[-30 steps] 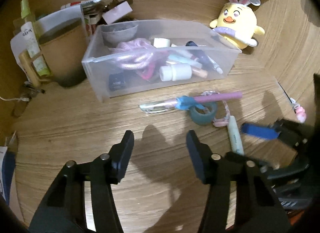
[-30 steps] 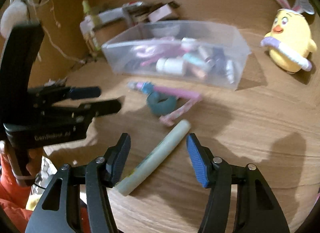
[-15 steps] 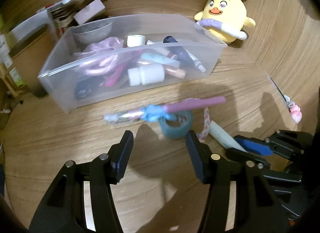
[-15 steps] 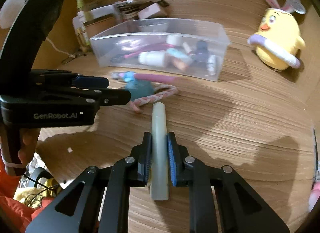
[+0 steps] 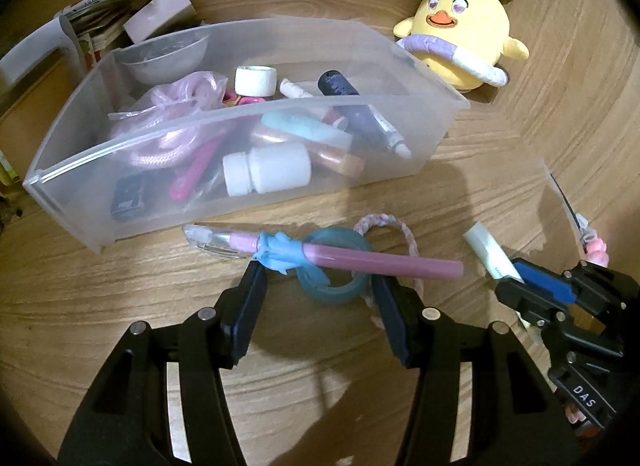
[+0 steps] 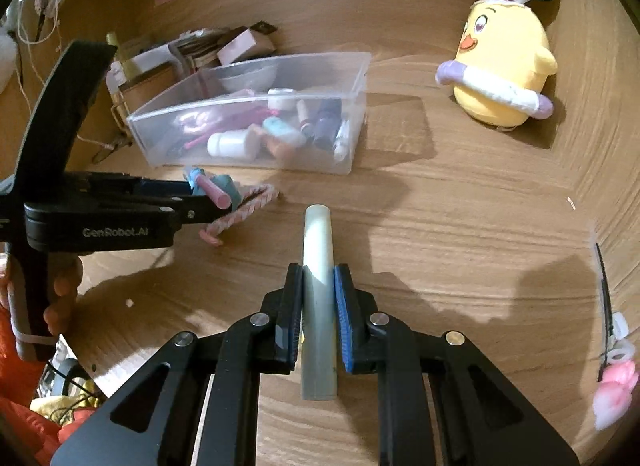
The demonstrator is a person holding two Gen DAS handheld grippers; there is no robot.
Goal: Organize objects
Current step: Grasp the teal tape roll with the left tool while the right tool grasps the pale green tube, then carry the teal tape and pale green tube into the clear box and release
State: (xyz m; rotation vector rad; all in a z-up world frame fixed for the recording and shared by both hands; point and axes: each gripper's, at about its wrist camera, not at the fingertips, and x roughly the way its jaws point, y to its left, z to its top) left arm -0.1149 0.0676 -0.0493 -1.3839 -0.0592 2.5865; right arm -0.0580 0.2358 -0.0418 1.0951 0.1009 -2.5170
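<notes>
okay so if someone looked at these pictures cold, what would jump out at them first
Probably the yellow chick plush with bunny ears, standing at the back right of the wooden desk. Next, the clear bin crammed with small items, mid-desk. In front, the right gripper clamps a pale tube, while the left gripper straddles a teal tape ring.

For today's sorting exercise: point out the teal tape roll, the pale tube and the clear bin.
teal tape roll (image 5: 334, 293), left wrist view, front outer wall.
pale tube (image 6: 318, 238), right wrist view, shaft ahead of the pads.
clear bin (image 5: 280, 105), left wrist view, near rim.
</notes>
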